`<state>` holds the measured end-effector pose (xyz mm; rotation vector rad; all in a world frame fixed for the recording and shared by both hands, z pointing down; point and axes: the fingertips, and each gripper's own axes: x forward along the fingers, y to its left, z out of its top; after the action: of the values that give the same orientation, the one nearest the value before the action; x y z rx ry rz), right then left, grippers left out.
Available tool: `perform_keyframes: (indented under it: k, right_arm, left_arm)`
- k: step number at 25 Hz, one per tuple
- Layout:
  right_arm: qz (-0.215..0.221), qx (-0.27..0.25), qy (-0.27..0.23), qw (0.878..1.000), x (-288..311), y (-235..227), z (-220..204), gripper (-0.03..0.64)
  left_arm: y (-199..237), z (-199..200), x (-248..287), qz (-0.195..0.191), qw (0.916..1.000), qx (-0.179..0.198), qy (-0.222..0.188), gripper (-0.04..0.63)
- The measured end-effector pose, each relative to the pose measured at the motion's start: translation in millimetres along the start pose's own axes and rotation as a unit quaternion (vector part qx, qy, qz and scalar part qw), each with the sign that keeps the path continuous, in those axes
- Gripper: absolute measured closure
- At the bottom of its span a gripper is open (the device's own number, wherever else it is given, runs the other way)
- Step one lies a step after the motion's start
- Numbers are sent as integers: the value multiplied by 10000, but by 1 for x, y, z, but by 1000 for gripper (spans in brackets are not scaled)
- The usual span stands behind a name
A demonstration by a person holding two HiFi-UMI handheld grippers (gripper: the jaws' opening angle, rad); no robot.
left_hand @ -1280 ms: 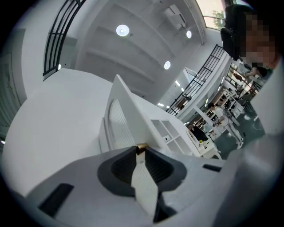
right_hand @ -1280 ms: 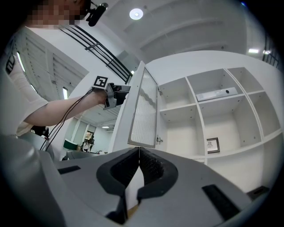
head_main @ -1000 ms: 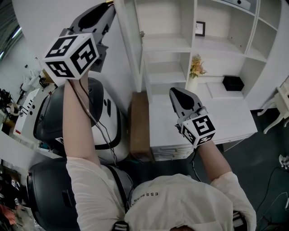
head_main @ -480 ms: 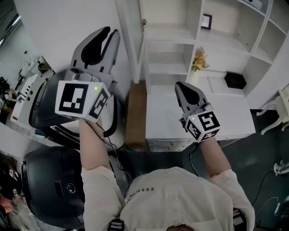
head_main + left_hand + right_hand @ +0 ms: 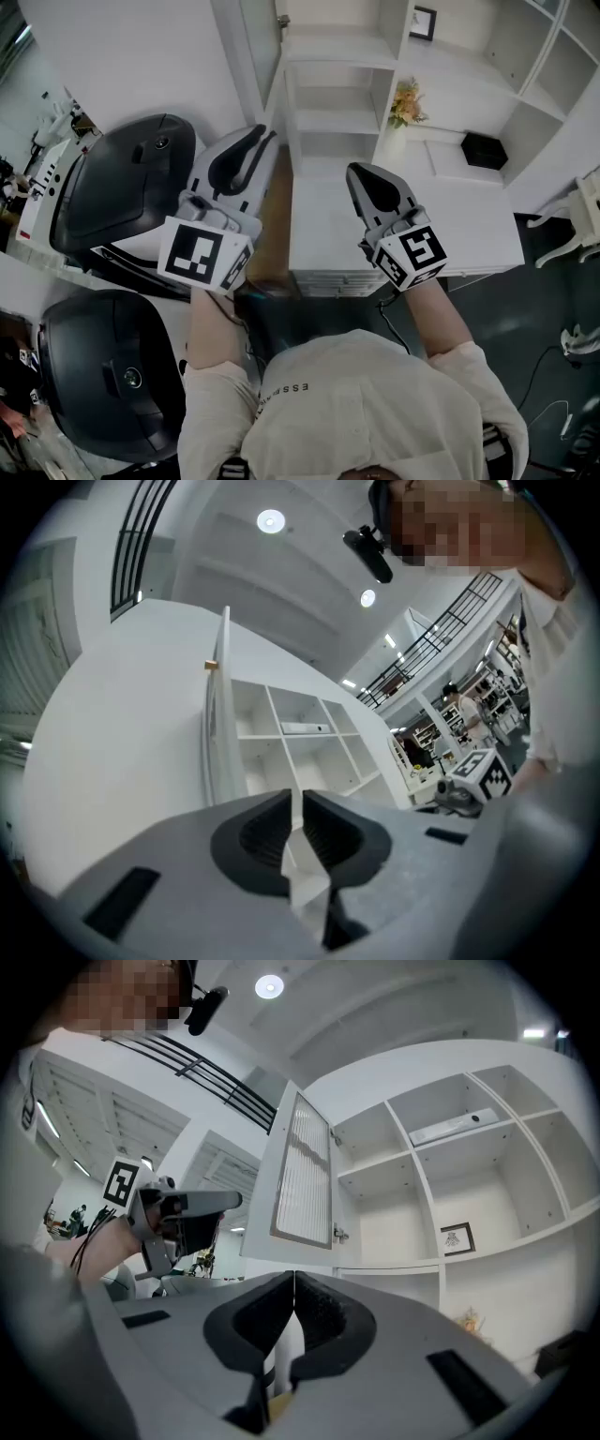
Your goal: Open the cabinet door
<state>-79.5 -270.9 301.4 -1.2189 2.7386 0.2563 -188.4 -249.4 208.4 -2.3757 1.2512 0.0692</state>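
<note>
The white cabinet door stands swung out from the shelf unit, its small knob at the free edge. In the right gripper view the door shows its slatted panel and the knob. In the left gripper view the door is edge-on, far ahead. My left gripper hangs low beside the desk, well below the knob; its jaws are closing to a thin slit with nothing between them. My right gripper hovers over the desk, shut and empty.
Two black-and-white machine shells sit at the left. A brown panel stands against the white desk. A flower vase, a black box and a picture frame sit on the shelves. A white chair is at the right.
My left gripper has dropped from high up near the door's edge down to desk height. The right gripper has barely moved.
</note>
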Motion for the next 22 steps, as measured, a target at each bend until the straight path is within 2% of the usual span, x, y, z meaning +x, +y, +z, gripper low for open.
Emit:
perform_keyframes:
  k: [1,3,12,22]
  right_arm:
    - [13,3,-15,10000,-4,0,-1,601]
    - [16,16,-21,10000,-13,-3,-3,601]
    - [-45,36,162,9999,-43,-28,-27,601]
    - [151,-14,295,9995,-57,-41,-47,601]
  left_arm:
    - [-5,-9,0,1,10000,-49,66,573]
    - [-16,-29,0,-22,9996,-180,205,592]
    - [-71,-109,1,-335,9930,-749,844,594]
    - [-101,-136,14,-329,9879,-1195,934,594]
